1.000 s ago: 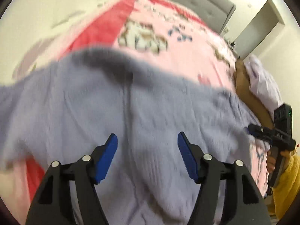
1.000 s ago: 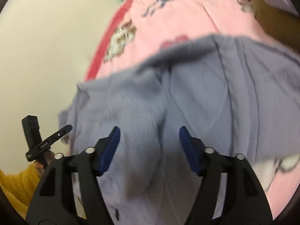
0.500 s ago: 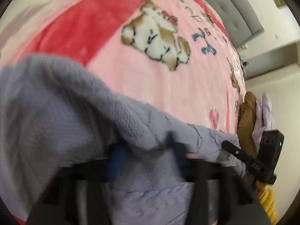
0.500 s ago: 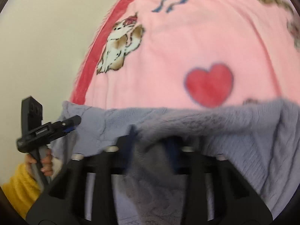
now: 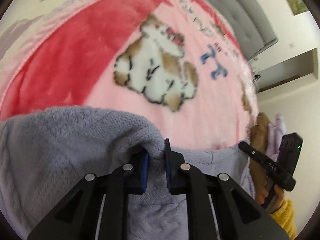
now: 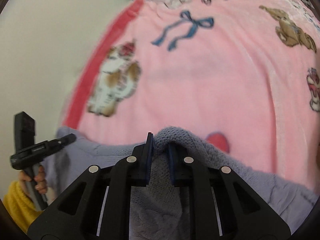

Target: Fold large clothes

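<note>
A lavender knit sweater (image 5: pixel 60 150) (image 6: pixel 240 172) lies on a pink cartoon-print blanket (image 5: pixel 200 120) (image 6: pixel 200 80) covering the bed. My left gripper (image 5: pixel 156 150) has a bunched fold of the sweater's edge pinched between its blue pads, its jaws still closing. My right gripper (image 6: pixel 161 142) pinches another fold of the same edge, its jaws closing too. Each wrist view shows the other gripper at the side, the right one (image 5: pixel 266 160) and the left one (image 6: pixel 40 150), nose at the sweater's edge. The pad tips are partly buried in the knit.
A grey padded headboard (image 5: pixel 240 20) stands at the far end of the bed. Brown and pale clothes (image 5: pixel 260 132) are piled at the bed's right side. Yellow sleeves (image 5: pixel 286 216) (image 6: pixel 14 204) show behind the handles. A white wall runs along the left.
Both grippers stood open over the spread sweater; they have moved forward to its far edge and closed on folds of it. More of the pink blanket now shows ahead.
</note>
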A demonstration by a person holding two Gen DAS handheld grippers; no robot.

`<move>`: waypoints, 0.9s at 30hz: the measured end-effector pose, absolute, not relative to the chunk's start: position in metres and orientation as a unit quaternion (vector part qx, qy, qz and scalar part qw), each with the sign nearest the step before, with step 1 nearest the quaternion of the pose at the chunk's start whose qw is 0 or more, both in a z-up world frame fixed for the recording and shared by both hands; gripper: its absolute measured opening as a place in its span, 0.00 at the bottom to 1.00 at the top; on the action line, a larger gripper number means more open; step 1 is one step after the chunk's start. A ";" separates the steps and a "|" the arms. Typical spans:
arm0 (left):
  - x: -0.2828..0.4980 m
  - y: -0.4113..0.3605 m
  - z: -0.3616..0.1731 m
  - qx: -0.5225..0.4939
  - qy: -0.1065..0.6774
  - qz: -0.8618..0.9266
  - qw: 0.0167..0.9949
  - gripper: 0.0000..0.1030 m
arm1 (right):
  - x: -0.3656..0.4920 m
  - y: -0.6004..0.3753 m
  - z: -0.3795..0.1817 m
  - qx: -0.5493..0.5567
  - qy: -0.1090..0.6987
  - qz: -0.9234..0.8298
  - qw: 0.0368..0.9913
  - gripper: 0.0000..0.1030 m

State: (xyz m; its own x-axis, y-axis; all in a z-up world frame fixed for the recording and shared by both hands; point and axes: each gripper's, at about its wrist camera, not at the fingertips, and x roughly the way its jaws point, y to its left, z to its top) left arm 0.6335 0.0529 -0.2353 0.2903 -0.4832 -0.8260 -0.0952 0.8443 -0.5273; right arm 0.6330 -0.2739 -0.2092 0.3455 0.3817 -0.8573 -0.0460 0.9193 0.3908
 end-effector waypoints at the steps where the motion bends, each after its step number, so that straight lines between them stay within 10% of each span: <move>1: 0.636 0.053 -0.243 -0.252 0.588 -0.124 0.758 0.13 | 0.636 -0.273 -0.218 0.147 0.565 0.126 0.802 0.13; 8: 0.636 0.052 -0.254 -0.232 0.589 -0.150 0.759 0.20 | 0.628 -0.280 -0.242 0.181 0.573 0.130 0.789 0.23; 12: 0.603 0.055 -0.229 -0.171 0.587 -0.166 0.774 0.72 | 0.589 -0.278 -0.209 0.174 0.542 0.164 0.806 0.72; 27: 0.423 0.056 -0.236 -0.237 0.593 -0.120 0.760 0.73 | 0.409 -0.262 -0.222 0.205 0.554 0.124 0.797 0.67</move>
State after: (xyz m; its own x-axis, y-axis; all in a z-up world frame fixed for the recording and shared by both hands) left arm 0.4227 0.0562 -0.2356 0.2680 -0.4631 -0.8448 -0.0982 0.8592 -0.5021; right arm 0.4089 -0.2619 -0.2219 0.3548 0.4253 -0.8326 0.0293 0.8850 0.4646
